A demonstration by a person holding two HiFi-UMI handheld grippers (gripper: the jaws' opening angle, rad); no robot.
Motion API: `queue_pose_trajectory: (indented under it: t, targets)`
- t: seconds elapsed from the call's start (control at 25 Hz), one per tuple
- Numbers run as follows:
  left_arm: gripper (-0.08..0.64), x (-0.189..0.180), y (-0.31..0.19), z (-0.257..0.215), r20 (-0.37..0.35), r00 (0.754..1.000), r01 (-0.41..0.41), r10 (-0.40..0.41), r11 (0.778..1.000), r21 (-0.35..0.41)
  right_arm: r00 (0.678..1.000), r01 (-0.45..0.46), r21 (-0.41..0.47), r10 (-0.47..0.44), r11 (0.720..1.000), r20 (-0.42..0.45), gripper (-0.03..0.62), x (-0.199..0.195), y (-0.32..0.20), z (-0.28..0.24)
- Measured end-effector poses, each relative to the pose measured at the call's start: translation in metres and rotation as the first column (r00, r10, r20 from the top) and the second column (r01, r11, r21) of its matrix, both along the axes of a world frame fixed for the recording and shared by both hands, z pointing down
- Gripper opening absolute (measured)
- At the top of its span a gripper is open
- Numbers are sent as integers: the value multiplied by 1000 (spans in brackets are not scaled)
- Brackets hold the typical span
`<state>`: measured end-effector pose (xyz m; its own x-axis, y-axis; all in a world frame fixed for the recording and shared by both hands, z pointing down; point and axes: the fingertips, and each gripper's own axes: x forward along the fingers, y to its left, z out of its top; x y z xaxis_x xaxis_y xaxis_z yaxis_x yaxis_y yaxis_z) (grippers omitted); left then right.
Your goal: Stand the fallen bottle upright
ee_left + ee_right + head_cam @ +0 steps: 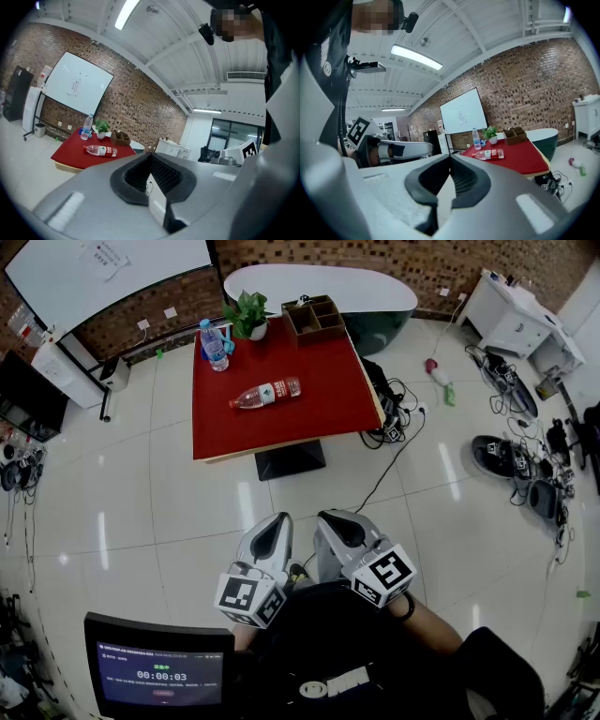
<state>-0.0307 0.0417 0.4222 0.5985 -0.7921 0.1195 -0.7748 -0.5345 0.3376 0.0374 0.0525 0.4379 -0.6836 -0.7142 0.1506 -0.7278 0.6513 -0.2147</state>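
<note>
Fallen bottle: the red-labelled water bottle (pixel 265 394) was seen on its side mid-bench, upper centre, untouched.
Left gripper (pixel 272 526): held at lower centre, well apart from the bottle, jaws pressed together, empty.
Right gripper (pixel 336 524): just beside it, jaws likewise together, empty.
Reason: the approach was judged not yet begun.
Bench (pixel 319 418): red-topped; an upright bottle (pixel 214 343), potted plant (pixel 248 315) and wooden organiser (pixel 314 318) were set along its far edge.
Room: tiled floor (pixel 141 493), whiteboard (pixel 112 273) upper left.

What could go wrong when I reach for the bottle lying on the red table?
The fallen bottle lies on its side; a glancing touch may roll it off the table. The upright bottle and potted plant stand behind it, easy to knock. The left gripper and right gripper are shut; open first.
</note>
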Motion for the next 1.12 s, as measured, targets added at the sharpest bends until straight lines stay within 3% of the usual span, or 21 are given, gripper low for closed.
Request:
queue_pose_trajectory:
  t: [0.2,0.56,0.88,1.04,1.12]
  targets:
    - [6,-7,-33,6,12,1000,12,-12,1000,-8,1000,-20,-9,20,1000,2,5,2,-36,6]
    - [6,11,-189,15,43,998,55,-54,998,-12,999,45,5,-45,999,-4,5,20,-204,13]
    - [6,25,-307,4,122,982,142,-142,990,5,989,143,48,-142,989,-31,5,30,-326,0]
    - [6,15,-335,9,148,973,182,-178,983,-15,956,249,-48,-254,967,-149,12,16,-358,26]
    - [6,6,-342,10,153,968,202,-197,979,-19,906,335,-78,-344,939,-245,102,1,-369,38]
